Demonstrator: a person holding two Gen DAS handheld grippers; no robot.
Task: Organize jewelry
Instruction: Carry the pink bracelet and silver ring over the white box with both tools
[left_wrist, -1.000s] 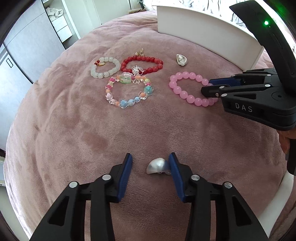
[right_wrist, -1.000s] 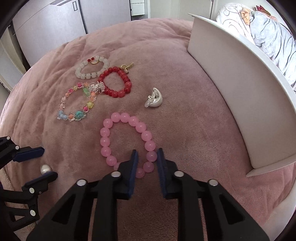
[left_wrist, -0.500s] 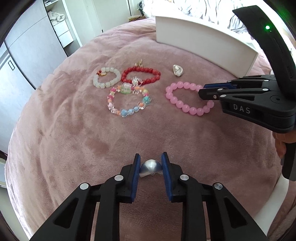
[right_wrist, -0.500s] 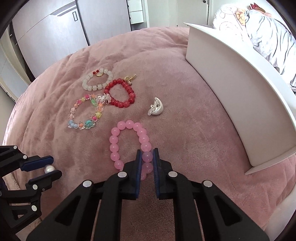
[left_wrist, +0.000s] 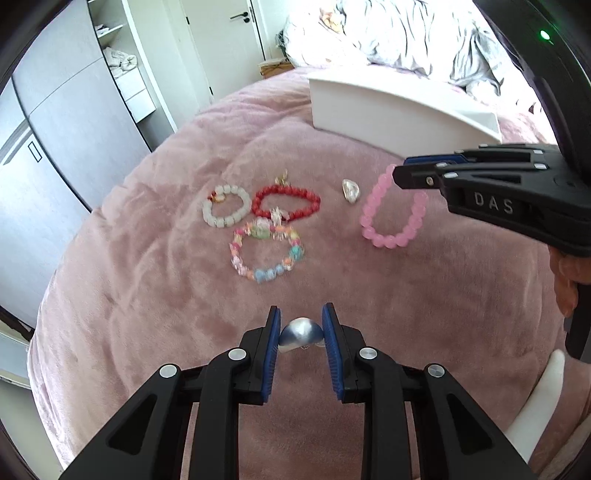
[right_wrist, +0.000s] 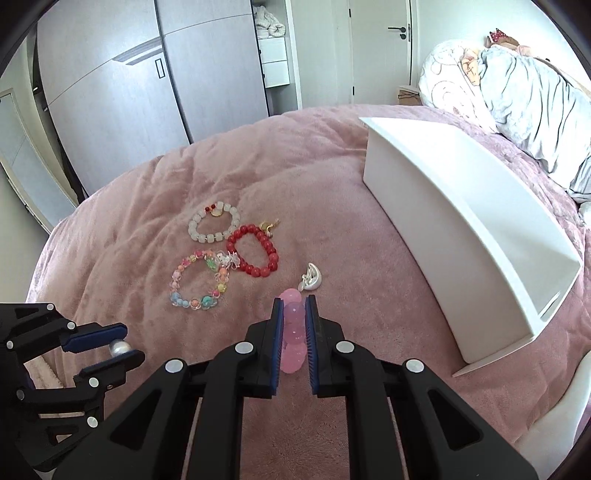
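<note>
On the plush pink bedspread (right_wrist: 369, 332), short of the white tray (right_wrist: 480, 229), the left gripper (left_wrist: 300, 332) pinches a silver shell earring (left_wrist: 299, 334) while the right gripper (right_wrist: 294, 325) clamps the dangling pink bead bracelet (right_wrist: 293, 332), which could swing and slip free.

black claw (left_wrist: 300, 334) arms, blue ribbed pads (left_wrist: 272, 338), silver screws, "das" lettering.

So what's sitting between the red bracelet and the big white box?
In the right wrist view, a small silver shell-shaped earring lies on the pink blanket between the red bracelet and the white box; otherwise just blanket.
</note>
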